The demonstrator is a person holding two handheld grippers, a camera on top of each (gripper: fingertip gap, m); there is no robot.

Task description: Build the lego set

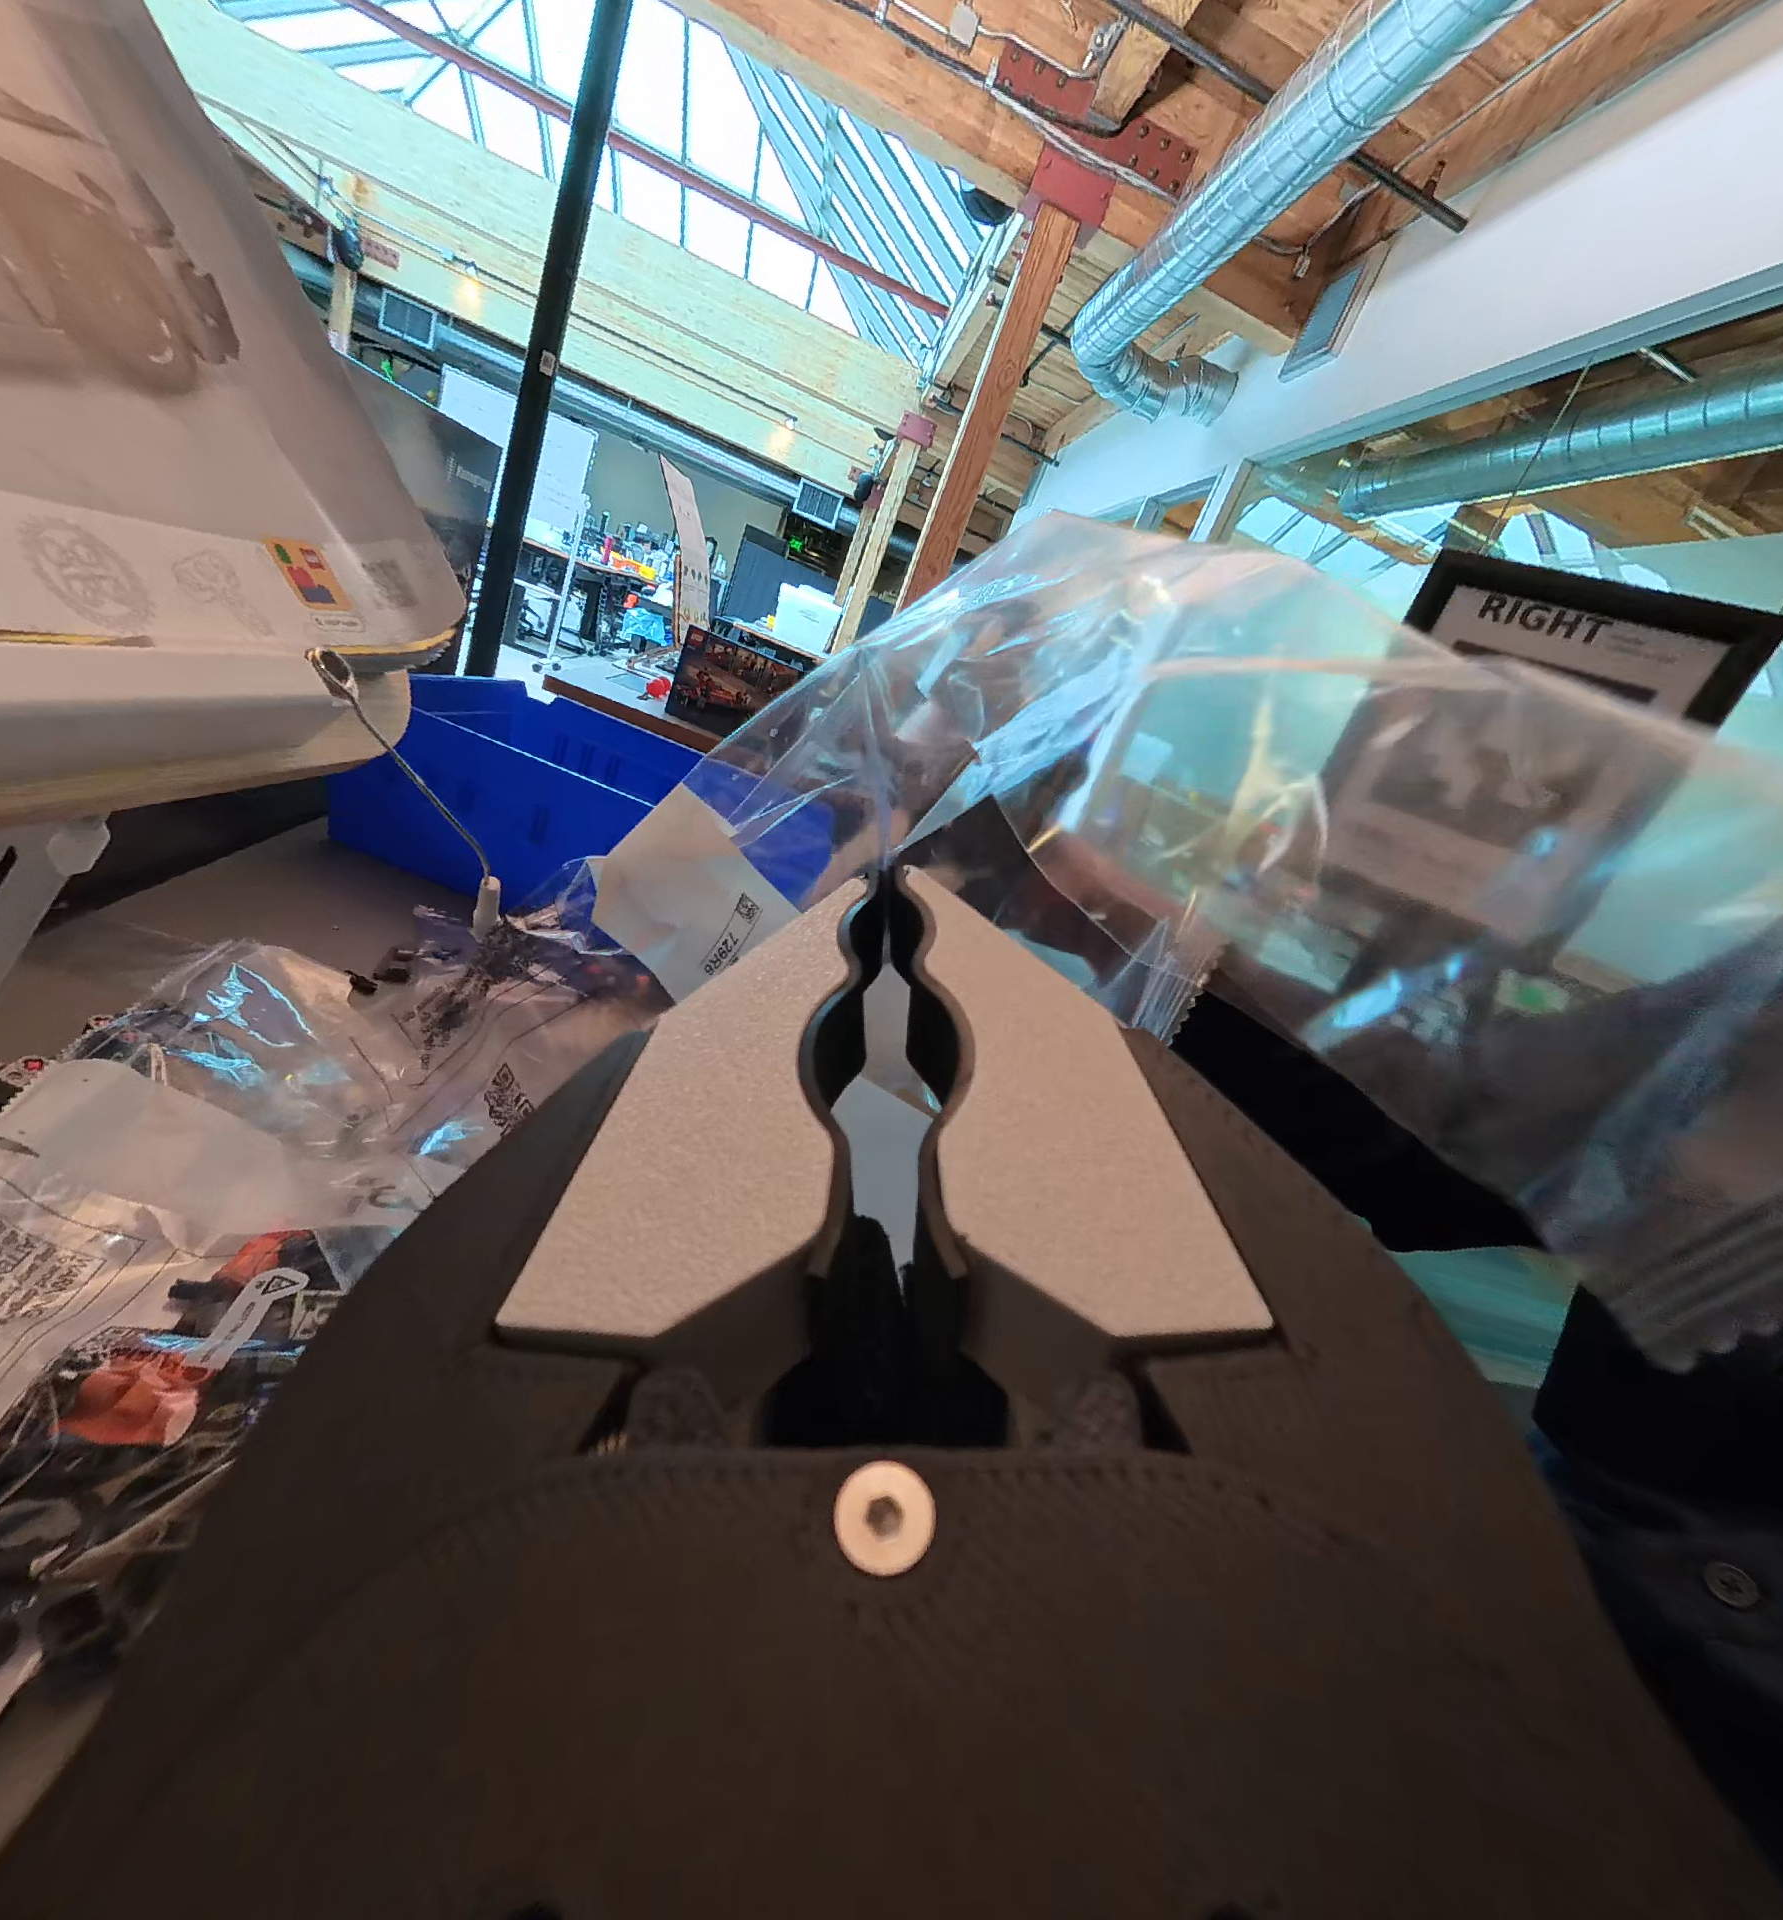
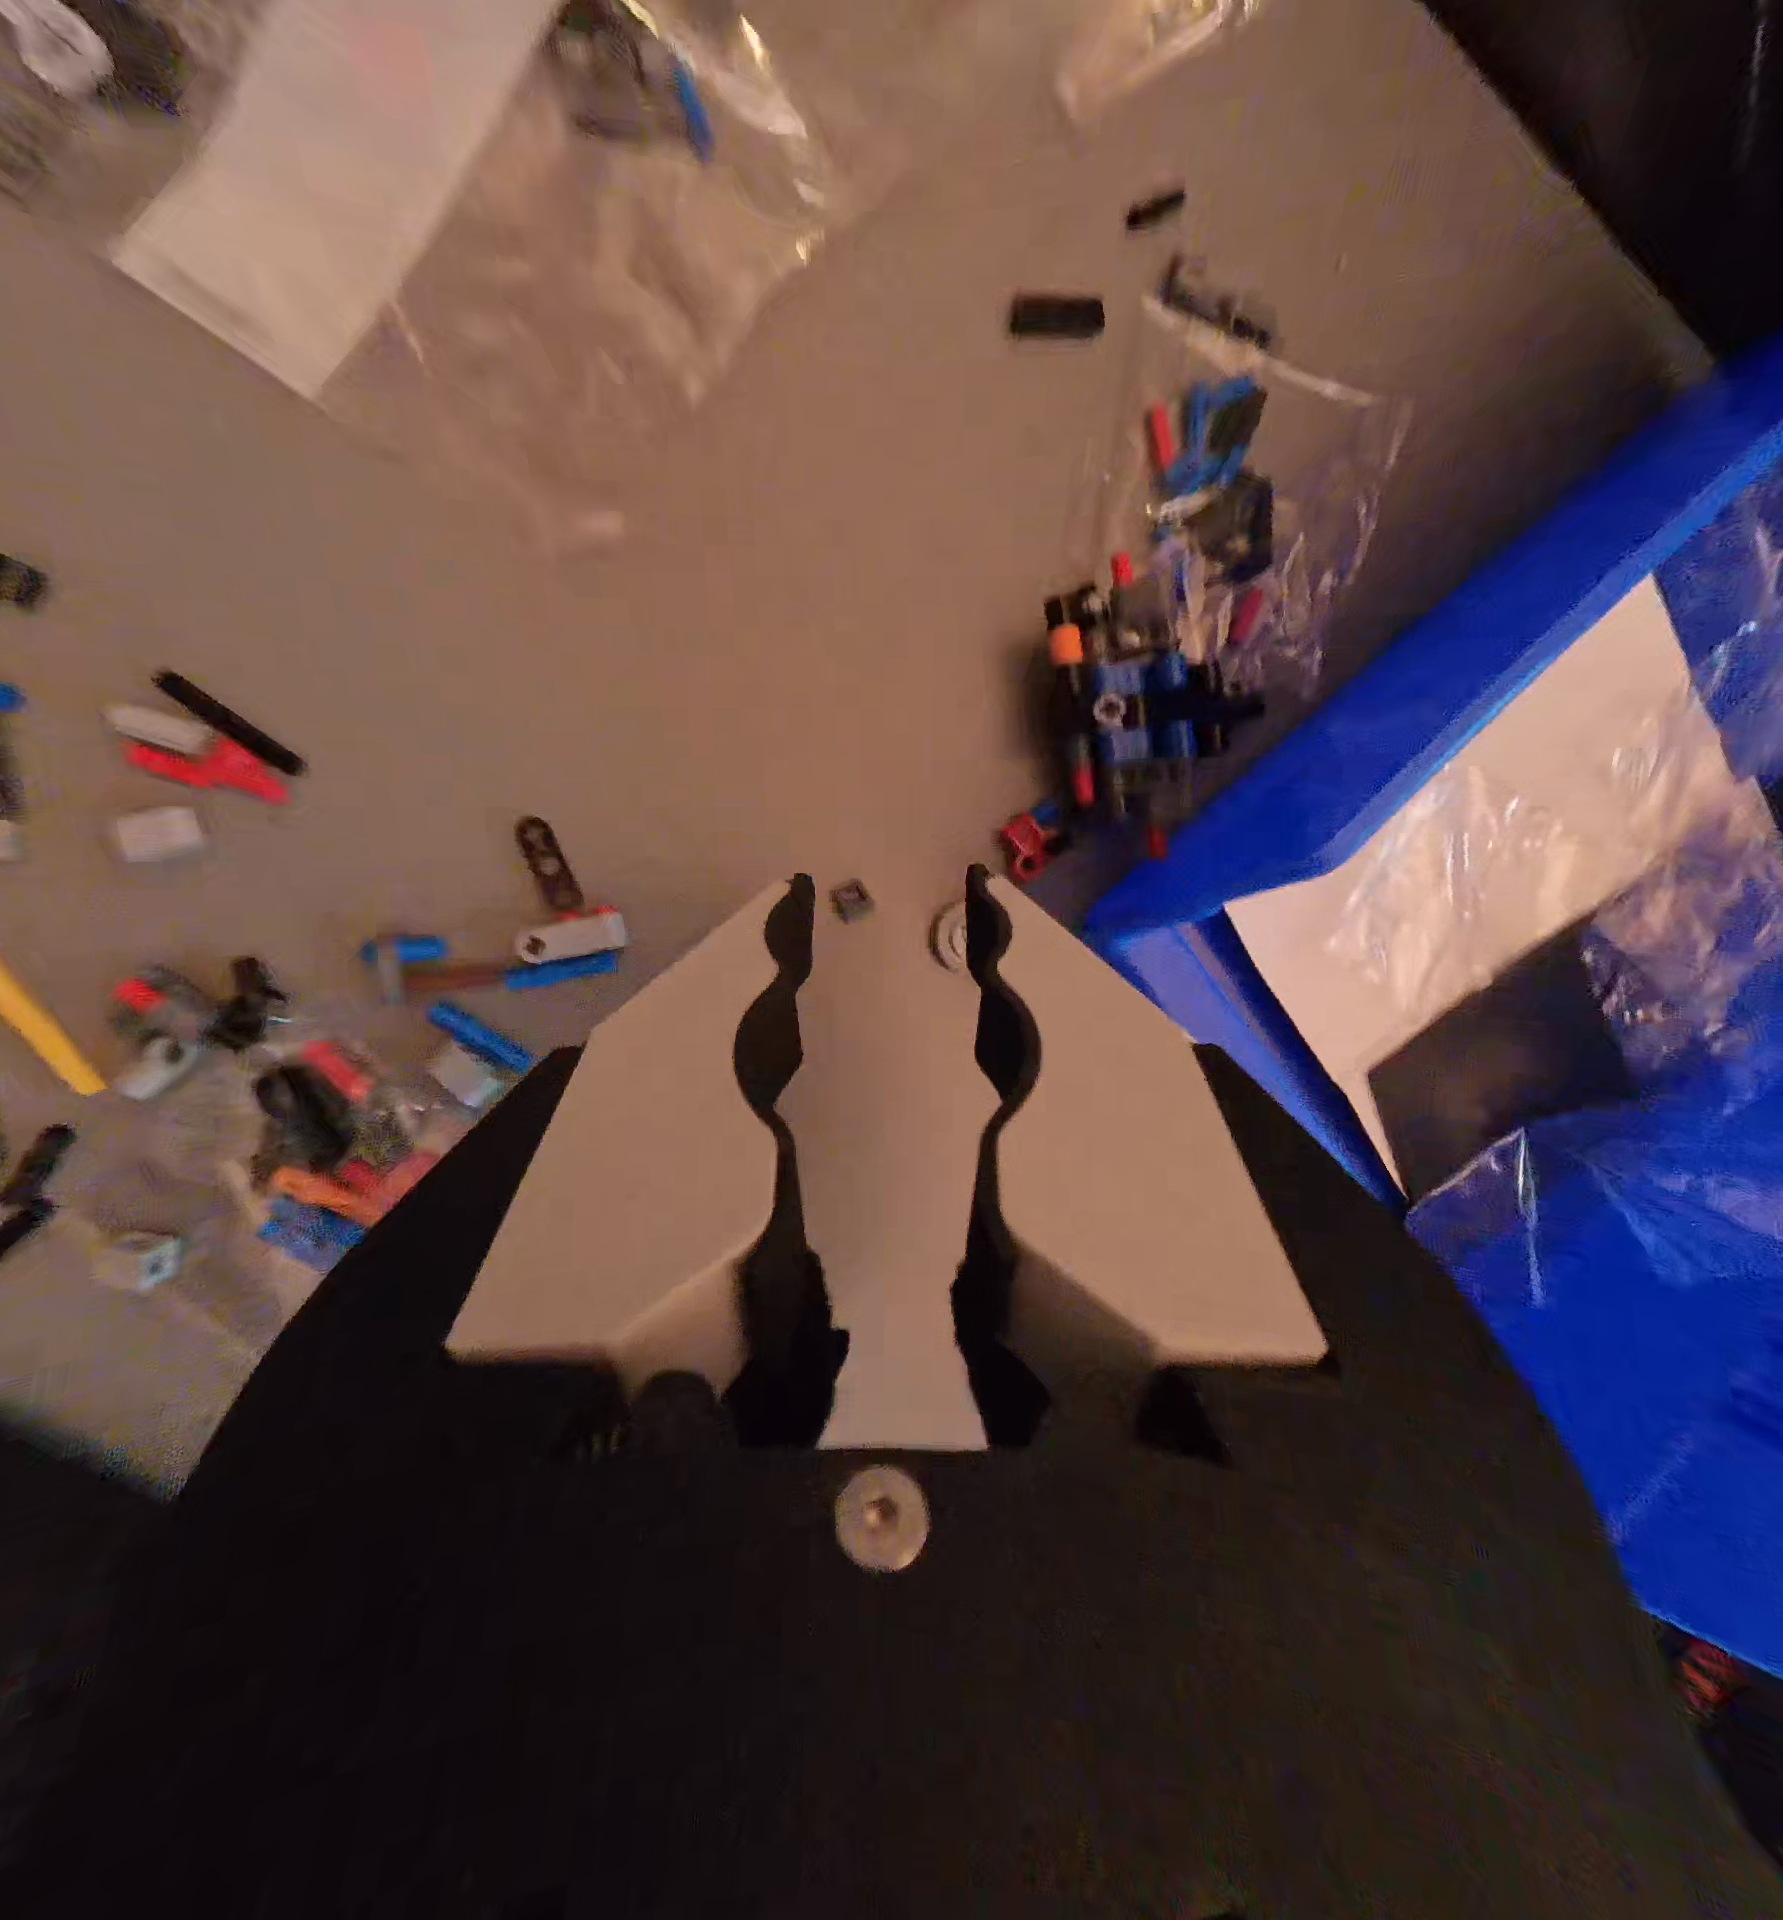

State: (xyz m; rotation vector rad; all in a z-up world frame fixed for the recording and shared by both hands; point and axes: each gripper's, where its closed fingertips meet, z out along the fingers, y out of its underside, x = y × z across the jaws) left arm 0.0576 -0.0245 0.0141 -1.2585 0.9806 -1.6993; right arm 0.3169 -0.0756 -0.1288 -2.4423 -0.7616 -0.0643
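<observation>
An emptied clear plastic bag [image 1: 1230, 831] is pinched at its edge by the left gripper [image 1: 885, 883] and held aloft above the counter [image 2: 554, 582]. Loose lego pieces [image 2: 232, 758] and a small assembly [image 2: 1136, 707] are spread below the right gripper [image 2: 885, 883], whose jaws are parted and empty. Unpacking appears underway; next, the bag would likely be dropped into the blue bin [image 2: 1386, 769].

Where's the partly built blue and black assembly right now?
In the right wrist view, the blue and black assembly sits on the table, ahead-right of the open right gripper, against the blue bin, beside a clear parts bag.
</observation>
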